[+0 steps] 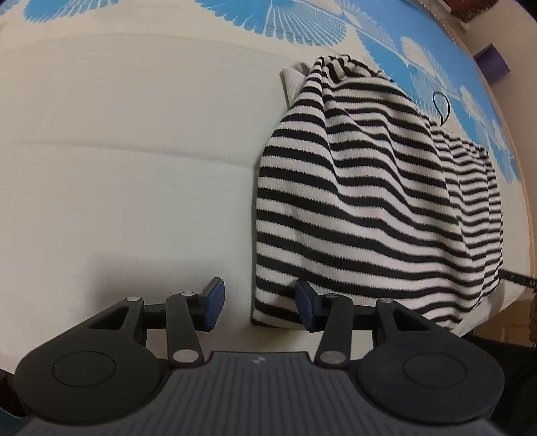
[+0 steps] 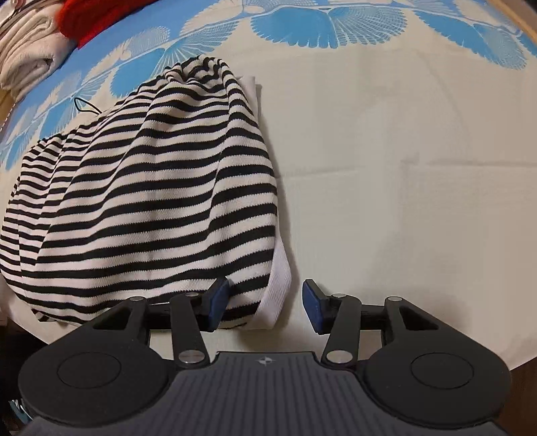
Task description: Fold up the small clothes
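Observation:
A black-and-white striped knit garment (image 1: 369,194) lies loosely folded on the cream cloth, with a plain white hem along its edge. My left gripper (image 1: 259,307) stands open just above the garment's near left corner; the corner lies between the blue pads without being pinched. In the right wrist view the same striped garment (image 2: 151,201) fills the left half. My right gripper (image 2: 265,307) is open too, with the white hem corner (image 2: 278,288) lying between its pads, not squeezed.
The cream tablecloth (image 1: 117,167) has a blue fan pattern along its far side. A pile of folded pale cloth (image 2: 23,57) and a red garment (image 2: 97,16) sit at the far left in the right wrist view. A thin black cord (image 1: 441,107) loops behind the striped garment.

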`<move>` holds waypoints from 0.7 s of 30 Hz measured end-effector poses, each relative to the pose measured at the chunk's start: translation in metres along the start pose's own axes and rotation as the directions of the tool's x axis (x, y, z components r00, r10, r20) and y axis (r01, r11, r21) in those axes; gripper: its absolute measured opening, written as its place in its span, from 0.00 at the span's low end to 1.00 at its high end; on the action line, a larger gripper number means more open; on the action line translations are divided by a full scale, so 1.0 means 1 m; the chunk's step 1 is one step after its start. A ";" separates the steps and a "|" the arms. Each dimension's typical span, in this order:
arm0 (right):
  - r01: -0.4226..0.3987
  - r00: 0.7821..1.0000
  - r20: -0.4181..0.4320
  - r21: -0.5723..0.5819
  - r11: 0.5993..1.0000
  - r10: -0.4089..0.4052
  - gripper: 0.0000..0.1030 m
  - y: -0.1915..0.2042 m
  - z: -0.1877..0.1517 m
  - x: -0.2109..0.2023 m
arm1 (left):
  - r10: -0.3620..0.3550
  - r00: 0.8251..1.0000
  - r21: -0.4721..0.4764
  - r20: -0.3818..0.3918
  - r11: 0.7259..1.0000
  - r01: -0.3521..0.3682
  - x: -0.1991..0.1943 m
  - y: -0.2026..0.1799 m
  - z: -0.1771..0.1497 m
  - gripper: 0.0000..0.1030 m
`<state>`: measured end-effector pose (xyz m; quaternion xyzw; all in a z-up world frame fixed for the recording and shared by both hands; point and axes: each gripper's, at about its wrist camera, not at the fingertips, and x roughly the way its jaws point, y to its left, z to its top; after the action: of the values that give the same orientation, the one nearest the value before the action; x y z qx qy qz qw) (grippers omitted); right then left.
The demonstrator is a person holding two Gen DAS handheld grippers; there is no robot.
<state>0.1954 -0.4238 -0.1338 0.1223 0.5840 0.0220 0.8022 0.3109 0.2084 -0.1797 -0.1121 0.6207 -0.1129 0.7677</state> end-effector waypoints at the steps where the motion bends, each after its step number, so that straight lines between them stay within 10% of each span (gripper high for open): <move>1: -0.004 1.000 -0.002 0.012 1.000 0.004 0.49 0.000 0.001 0.001 | -0.007 1.000 -0.012 0.000 1.000 0.007 0.001 0.000 0.001 0.50; 5: -0.001 1.000 -0.014 -0.004 1.000 0.001 0.46 0.007 0.003 0.006 | 0.027 0.999 0.036 -0.021 0.999 -0.026 0.009 -0.009 0.001 0.48; 7: 0.005 1.000 -0.012 -0.038 0.999 -0.006 0.35 0.012 0.002 0.006 | 0.039 0.999 0.067 -0.031 0.997 -0.036 0.013 -0.014 -0.003 0.29; 8: -0.004 1.000 -0.008 -0.045 0.999 0.003 0.22 0.013 0.003 0.006 | 0.035 0.999 0.082 -0.031 0.996 -0.032 0.012 -0.015 -0.004 0.00; 15: -0.144 0.970 0.206 0.065 0.987 0.128 0.08 -0.013 0.011 -0.047 | -0.008 0.991 0.051 0.135 0.999 0.001 -0.042 -0.001 -0.005 0.00; 21: 0.054 0.998 -0.038 0.025 0.998 -0.053 0.04 -0.016 -0.003 -0.007 | 0.185 0.982 0.162 -0.026 0.971 -0.179 -0.008 -0.010 -0.020 0.00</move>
<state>0.1882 -0.4399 -0.1315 0.1166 0.6023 -0.0048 0.7897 0.2897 0.2004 -0.1732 0.0091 0.6329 -0.0933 0.7685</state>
